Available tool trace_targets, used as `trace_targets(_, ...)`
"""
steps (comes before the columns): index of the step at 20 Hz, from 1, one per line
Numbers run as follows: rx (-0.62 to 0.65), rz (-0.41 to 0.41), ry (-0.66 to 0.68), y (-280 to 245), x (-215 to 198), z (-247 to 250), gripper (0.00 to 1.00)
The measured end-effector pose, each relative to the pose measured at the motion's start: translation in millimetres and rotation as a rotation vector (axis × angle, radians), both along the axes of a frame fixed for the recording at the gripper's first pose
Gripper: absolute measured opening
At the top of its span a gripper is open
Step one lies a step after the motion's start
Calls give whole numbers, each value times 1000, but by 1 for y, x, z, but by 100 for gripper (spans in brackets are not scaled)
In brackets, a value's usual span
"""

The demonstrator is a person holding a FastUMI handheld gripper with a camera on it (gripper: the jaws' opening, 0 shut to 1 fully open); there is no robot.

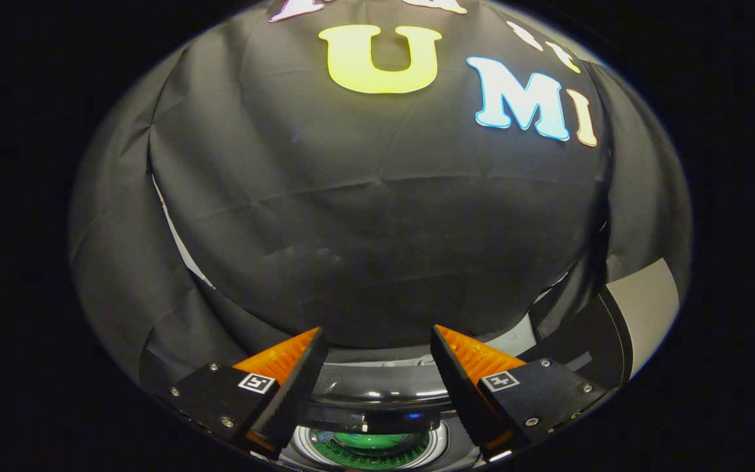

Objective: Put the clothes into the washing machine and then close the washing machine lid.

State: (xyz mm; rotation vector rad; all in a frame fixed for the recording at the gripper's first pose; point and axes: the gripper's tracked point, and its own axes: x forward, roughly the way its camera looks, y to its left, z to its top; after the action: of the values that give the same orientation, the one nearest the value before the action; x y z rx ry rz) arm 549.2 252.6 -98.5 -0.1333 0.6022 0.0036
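Hovering jaws agape, gripper (375, 341) above washing machine (377, 393).

The booth's wall (364, 223) is matt cloth, creased and folded. Just ahead of the open tool (375, 387), nothing between its ribbed fingers (286, 357), the washing machine (377, 393) shows a glossy, smooth plastic rim catching light, with a smooth matt panel (646, 308) beside it.

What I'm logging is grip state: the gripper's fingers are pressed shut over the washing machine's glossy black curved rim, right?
No. The gripper view shows the gripper with fingers spread open, not shut, over the washing machine's glossy black curved rim.
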Motion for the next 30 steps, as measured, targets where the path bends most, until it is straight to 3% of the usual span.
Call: trace_targets(30,13,40,-114,-6,-101,-19,98)
